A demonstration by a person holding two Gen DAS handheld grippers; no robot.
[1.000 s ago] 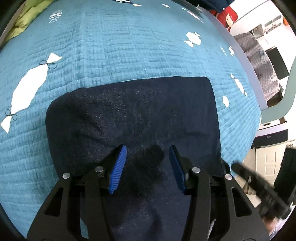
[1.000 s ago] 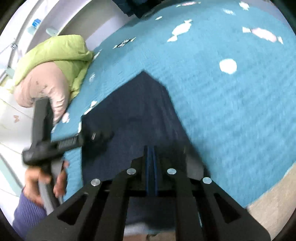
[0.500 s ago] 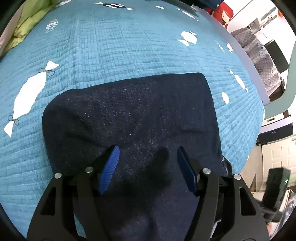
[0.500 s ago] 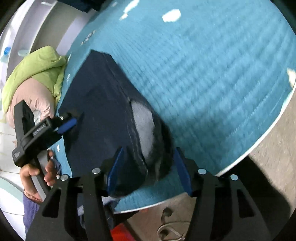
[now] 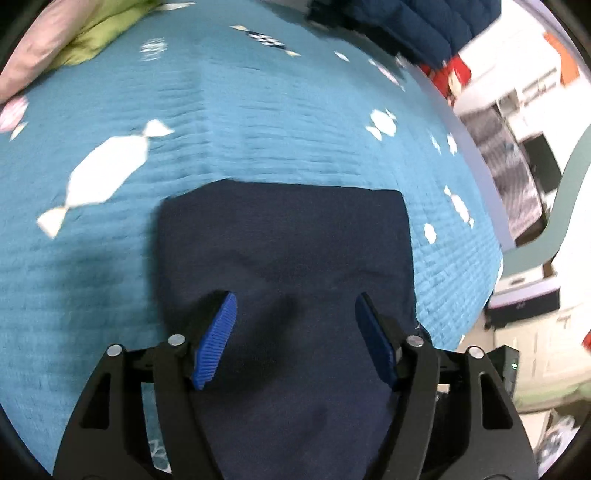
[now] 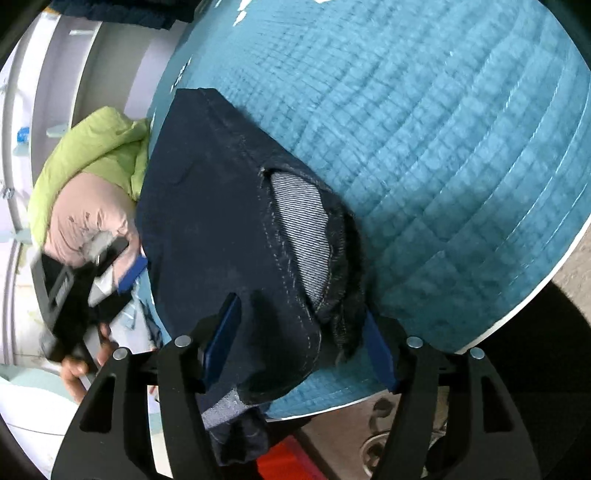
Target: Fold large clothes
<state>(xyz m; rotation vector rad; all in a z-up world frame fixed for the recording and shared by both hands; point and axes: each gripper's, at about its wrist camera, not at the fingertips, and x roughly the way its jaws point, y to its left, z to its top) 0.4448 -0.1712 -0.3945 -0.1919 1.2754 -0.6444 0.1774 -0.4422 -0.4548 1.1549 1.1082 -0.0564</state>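
Teal quilted bedspread (image 5: 280, 122) with white candy-shaped patches spread over the bed; one large white candy patch (image 5: 105, 168) on its left part, smaller ones scattered toward its right edge. Green and pink padded bedding (image 5: 70, 40) bunched at the bedspread's far left corner; same bundle (image 6: 88, 177) seen beyond the bedspread's left side in the right wrist view. Dark blue quilted fabric (image 5: 410, 22) piled at the bedspread's far edge; red item (image 5: 452, 75) just right of that pile. Checked grey cloth (image 5: 506, 162) hanging past the bedspread's right edge. Bare floor (image 6: 576, 266) off the bedspread's near corner; red object (image 6: 284, 461) below that corner.
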